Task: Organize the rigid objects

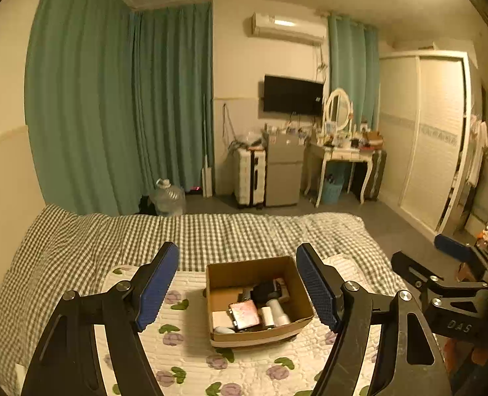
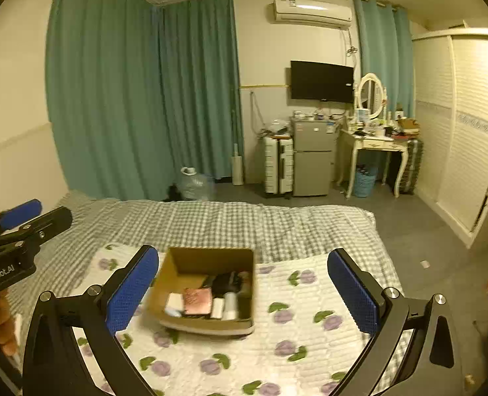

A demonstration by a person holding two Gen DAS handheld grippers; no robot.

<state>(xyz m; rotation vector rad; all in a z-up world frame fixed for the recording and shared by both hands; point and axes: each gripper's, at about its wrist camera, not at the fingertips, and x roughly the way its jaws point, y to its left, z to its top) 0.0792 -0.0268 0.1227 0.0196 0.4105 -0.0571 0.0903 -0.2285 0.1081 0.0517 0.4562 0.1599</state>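
An open cardboard box (image 1: 296, 321) (image 2: 178, 262) sits on a white floral quilt on the bed. Inside lie several items: a pink rectangular case (image 1: 244, 314) (image 2: 197, 301), a black object (image 1: 266, 291) (image 2: 226, 282), white cylinders (image 1: 277, 315) (image 2: 230, 305) and a white block (image 1: 221, 319) (image 2: 175, 302). My left gripper (image 1: 239, 283) is open and empty, held above and in front of the box. My right gripper (image 2: 244, 292) is open and empty, also above the box. Each gripper shows at the edge of the other's view.
The bed has a green checked cover (image 1: 211, 231) under the floral quilt (image 2: 296, 336). Beyond the bed are a water jug (image 1: 168, 196), a suitcase (image 1: 250, 176), a small fridge (image 1: 283, 168), a dressing table (image 1: 343, 155) and a wardrobe (image 1: 425, 138).
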